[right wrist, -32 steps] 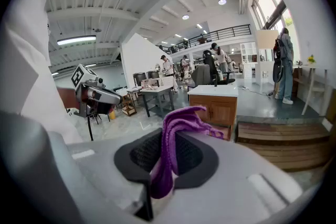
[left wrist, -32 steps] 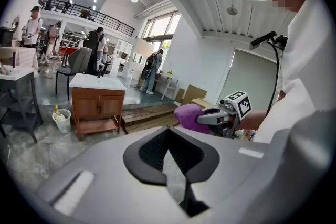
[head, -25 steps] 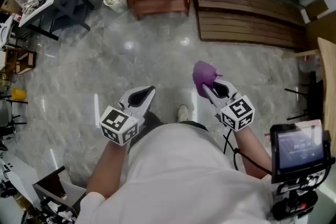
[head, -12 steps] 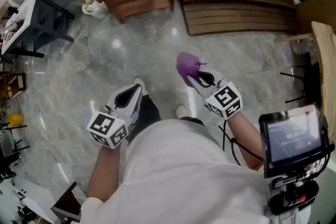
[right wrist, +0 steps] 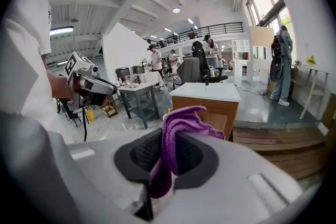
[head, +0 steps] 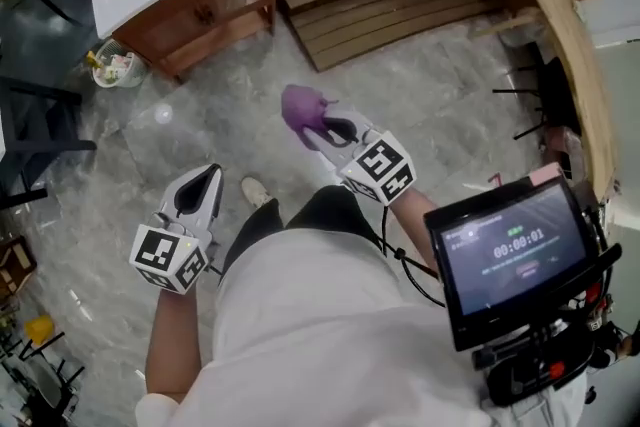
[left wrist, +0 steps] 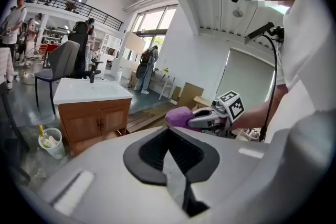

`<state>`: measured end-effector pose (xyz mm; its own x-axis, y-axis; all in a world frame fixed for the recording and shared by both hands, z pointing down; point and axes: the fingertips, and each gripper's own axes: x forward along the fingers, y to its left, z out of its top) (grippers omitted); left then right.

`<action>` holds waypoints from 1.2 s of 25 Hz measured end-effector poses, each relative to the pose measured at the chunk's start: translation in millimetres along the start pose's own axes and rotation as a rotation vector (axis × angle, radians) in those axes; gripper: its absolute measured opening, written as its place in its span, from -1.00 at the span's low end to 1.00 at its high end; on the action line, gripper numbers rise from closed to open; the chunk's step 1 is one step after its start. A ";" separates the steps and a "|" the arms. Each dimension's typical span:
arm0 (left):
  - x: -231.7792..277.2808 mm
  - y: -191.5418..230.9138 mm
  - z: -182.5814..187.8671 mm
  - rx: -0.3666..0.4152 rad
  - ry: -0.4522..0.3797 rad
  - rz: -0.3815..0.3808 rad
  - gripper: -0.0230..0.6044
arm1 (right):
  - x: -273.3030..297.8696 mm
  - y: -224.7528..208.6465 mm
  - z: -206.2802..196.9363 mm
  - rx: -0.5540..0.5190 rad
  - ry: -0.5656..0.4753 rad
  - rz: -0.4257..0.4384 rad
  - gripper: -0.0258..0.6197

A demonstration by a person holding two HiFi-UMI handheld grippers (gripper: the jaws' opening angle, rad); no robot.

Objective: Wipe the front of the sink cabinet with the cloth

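Gripping the purple cloth (head: 298,110) with the right gripper (head: 320,127), closed firmly on it, with a loose bunch sticking out in front. Left gripper (head: 203,180) closed as well, with nothing inside. Standing well apart from the sink cabinet (head: 200,15), across the stone floor (head: 430,105), so not yet wiping. Better to walk close first and go low, then press the loose bunch flat on the wooden doors and sweep side to side. Mind the small bucket (head: 112,67) just beside the cabinet.
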<state>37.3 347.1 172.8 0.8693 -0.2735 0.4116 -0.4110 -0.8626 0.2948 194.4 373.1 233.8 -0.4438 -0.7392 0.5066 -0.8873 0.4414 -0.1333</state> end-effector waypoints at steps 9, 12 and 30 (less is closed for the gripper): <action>-8.5 57.5 8.5 -0.030 0.003 -0.017 -0.92 | 66.9 -34.8 9.8 0.077 0.075 -0.059 -0.75; 5.8 91.4 7.0 -0.064 0.013 0.011 -0.92 | 115.4 -80.1 4.1 0.079 0.117 -0.064 -0.75; 188.0 237.1 55.6 -0.100 -0.018 0.058 -0.92 | 354.1 -420.6 -37.1 0.139 0.366 -0.178 -0.75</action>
<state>118.5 67.5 272.1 0.8475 -0.3302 0.4156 -0.4857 -0.7984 0.3560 415.1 -55.4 500.9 -0.2307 -0.5575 0.7975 -0.9656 0.2323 -0.1169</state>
